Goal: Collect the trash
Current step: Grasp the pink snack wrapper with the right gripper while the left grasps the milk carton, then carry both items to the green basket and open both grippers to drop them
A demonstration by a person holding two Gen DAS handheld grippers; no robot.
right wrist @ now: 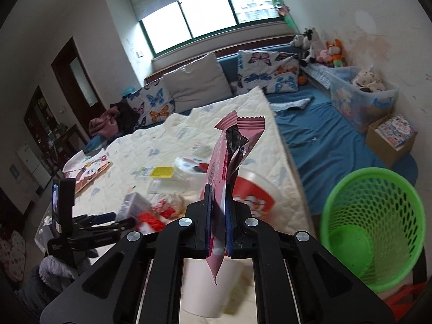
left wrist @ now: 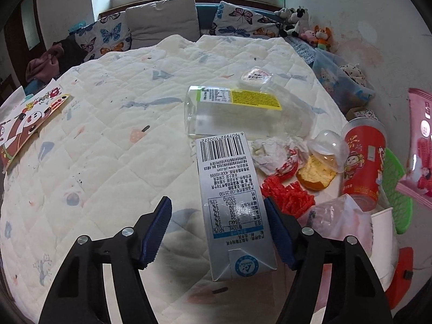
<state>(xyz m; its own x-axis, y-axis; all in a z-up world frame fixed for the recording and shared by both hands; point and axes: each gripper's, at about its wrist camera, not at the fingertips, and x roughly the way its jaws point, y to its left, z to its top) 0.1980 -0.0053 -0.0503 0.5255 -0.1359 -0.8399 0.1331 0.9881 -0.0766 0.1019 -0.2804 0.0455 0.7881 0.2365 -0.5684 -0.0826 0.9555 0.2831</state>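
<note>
Quilted cream mattress cover (left wrist: 113, 140): fills most of the room's middle, printed with small faded motifs, and carries all the litter at its right-hand end.

Green mesh wastebasket (right wrist: 375, 226): stands on the floor off the mattress's right edge, mouth tilted toward the right wrist camera, well apart from the left gripper.

Clear plastic bottle (left wrist: 243, 113): lies on its side on the quilt with a yellow label up, just beyond the carton's far end.

Red printed paper cup (left wrist: 364, 162): upright near the mattress's right edge, beside a clear dome lid (left wrist: 328, 148) and a bitten piece of bread (left wrist: 316, 175).

Milk carton (left wrist: 232, 202): grey-white, lying lengthwise on the quilt with barcode end pointing away. It sits between the fingers of the left gripper (left wrist: 218, 232), close against the right-hand blue pad, with a clear gap to the left-hand pad.

Left gripper: jaws spread wide, straddling the carton's near half, not yet pinching it.

Pink snack wrapper (right wrist: 229, 167): held upright off the bed, its serrated top edge standing above the fingers and its lower corner hanging below them.

Right gripper (right wrist: 218, 213): jaws drawn narrow, clamped on the wrapper's lower part.

Red shredded scraps (left wrist: 289, 194): heaped just right of the carton, beside crumpled white paper (left wrist: 270, 151).
</note>
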